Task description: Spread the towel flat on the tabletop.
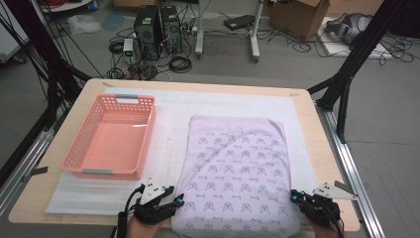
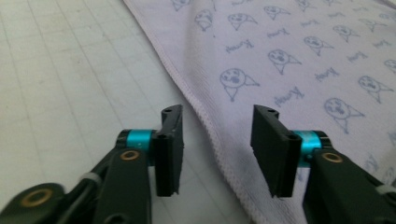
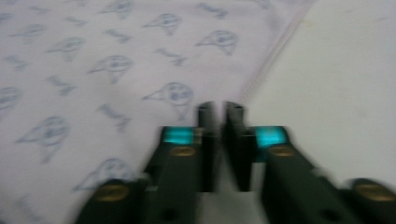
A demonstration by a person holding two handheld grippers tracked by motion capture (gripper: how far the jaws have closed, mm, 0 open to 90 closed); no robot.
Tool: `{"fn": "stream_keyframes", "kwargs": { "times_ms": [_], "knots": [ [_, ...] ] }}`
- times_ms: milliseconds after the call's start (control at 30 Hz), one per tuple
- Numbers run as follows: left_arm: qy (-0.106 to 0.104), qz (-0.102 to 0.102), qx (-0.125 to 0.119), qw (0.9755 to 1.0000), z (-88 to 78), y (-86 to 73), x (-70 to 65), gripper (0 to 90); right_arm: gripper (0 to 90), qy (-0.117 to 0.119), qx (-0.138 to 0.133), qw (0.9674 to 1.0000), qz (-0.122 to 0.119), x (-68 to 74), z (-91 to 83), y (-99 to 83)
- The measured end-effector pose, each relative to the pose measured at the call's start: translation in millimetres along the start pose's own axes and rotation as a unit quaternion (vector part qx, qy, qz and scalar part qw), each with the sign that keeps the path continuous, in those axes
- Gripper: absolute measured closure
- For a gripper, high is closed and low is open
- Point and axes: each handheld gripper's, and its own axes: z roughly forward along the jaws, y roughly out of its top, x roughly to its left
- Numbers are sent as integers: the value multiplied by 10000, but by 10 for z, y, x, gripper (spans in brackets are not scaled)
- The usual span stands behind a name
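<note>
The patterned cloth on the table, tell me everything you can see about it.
The cloth is pale lilac, soft-looking fabric printed with small blue cartoon faces and script words, with a stitched hem. It lies spread nearly flat on the white mat, right of the pink basket, with faint creases near its far end. The left gripper stands open astride its left hem; the right gripper, shut, sits at its right hem.

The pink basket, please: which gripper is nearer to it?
Left. The left gripper sits just below the pink basket's near rim, at the towel's left edge; the right gripper is across the towel.
</note>
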Motion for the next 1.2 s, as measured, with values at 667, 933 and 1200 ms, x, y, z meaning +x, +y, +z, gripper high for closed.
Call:
{"fn": "stream_keyframes", "kwargs": {
  "times_ms": [667,933,1200],
  "knots": [
    [-277,40,-572,9980,120,265,161,383,477,-275,-331,9989,-196,-111,-117,104],
    [-394,140,-772,9961,223,386,252,336,396,-166,-744,9964,-379,-114,-30,291],
    [-396,182,-877,9952,298,501,355,319,287,-70,-976,9949,-260,-233,47,350]
  ]
}}
